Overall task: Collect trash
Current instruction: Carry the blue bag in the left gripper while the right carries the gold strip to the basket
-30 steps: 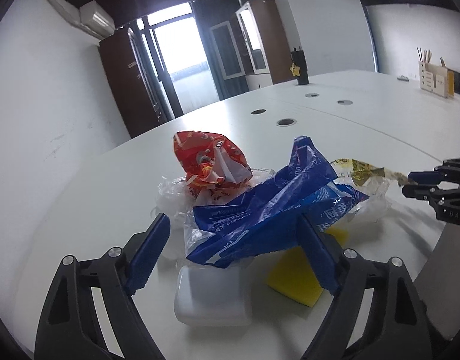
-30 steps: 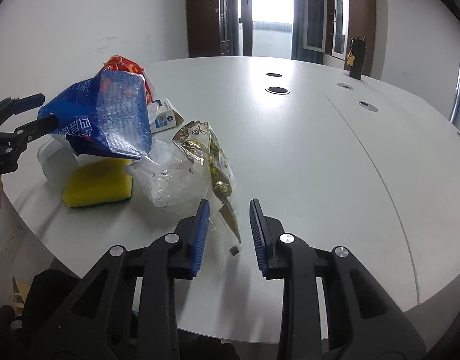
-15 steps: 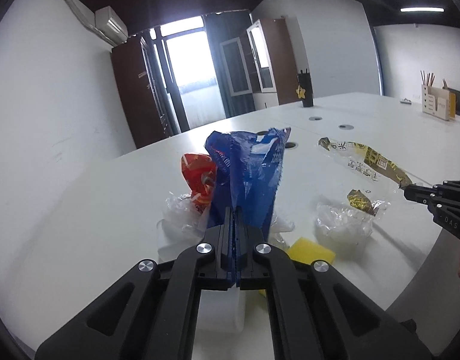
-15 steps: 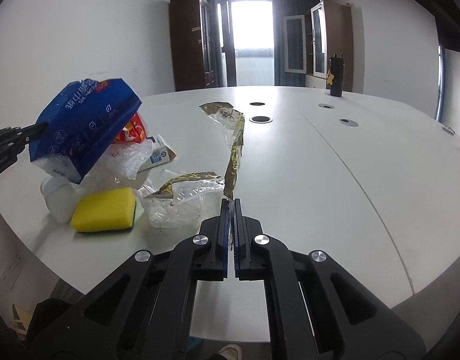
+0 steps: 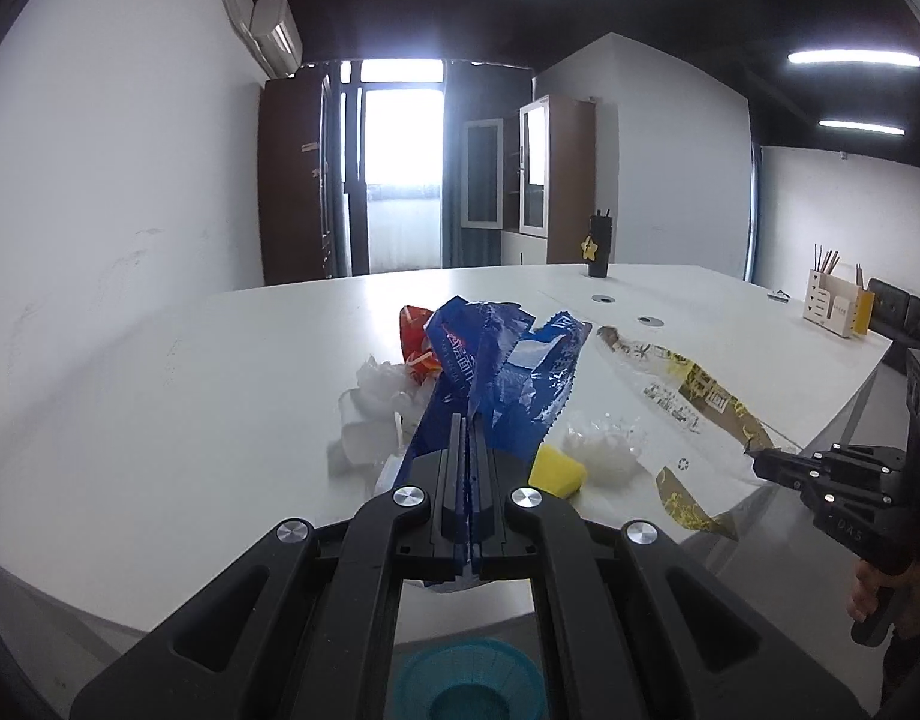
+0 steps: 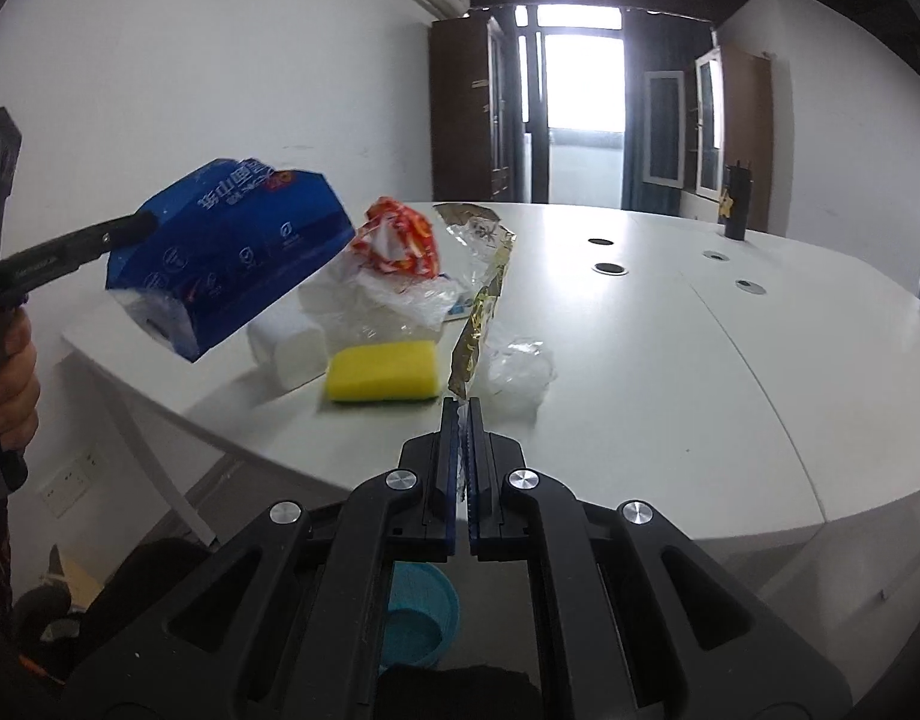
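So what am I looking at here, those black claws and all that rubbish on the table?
No robot: a person holds a hand tool with two fingers in each hand, each carrying a wide-angle camera that looks along its fingers. One picture comes from the left gripper, the other from the right gripper. The left one is shut on a blue bag, lifted off the white table. The right one is shut on a clear and gold wrapper that trails back onto the table. Left lying there: a yellow sponge, a red wrapper, crumpled clear plastic. A teal basket waits on the floor below.
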{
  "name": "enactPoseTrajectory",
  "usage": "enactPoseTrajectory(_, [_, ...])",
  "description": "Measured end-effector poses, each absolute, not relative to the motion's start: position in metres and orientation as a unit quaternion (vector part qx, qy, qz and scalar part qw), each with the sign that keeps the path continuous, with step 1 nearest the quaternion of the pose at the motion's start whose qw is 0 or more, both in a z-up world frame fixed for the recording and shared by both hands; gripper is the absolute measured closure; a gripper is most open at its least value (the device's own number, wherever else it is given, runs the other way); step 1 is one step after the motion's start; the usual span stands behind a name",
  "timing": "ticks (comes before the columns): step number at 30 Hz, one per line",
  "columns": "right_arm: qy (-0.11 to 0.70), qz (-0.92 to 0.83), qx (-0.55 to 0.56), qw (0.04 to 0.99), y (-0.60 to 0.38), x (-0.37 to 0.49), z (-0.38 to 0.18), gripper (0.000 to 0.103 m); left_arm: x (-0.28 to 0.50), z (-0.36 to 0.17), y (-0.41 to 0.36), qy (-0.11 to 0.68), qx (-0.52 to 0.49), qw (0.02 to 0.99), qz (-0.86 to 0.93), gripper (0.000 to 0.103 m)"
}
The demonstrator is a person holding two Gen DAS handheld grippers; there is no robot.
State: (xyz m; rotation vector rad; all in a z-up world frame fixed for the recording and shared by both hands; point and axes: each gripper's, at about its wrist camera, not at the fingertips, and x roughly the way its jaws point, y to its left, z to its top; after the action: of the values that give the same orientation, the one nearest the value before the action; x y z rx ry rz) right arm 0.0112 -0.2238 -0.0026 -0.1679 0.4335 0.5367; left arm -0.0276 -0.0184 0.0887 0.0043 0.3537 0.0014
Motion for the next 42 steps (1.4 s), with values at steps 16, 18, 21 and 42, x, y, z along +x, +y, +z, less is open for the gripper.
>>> enactPoseTrajectory(16, [0.298,0.346,-0.113,0.883,-0.198,-0.078,-0.052,0.101,-0.100,0.013,0.003,0.274,-0.039,0.961,0.002,0.103])
enactPoseTrajectory(18, [0.321,0.354,-0.117,0.871,-0.195,-0.083,-0.067,0.101,-0.106,-0.002,0.005,0.287,-0.037,0.957,0.005,0.103])
enactPoseTrajectory(21, [0.350,0.345,-0.128,0.861,-0.190,-0.087,-0.093,0.101,-0.103,-0.028,0.013,0.316,-0.050,0.947,0.011,0.103])
enactPoseTrajectory(42, [0.470,0.297,-0.068,0.829,-0.148,0.006,-0.224,0.101,0.001,-0.195,0.019,0.432,-0.118,0.893,0.043,0.103])
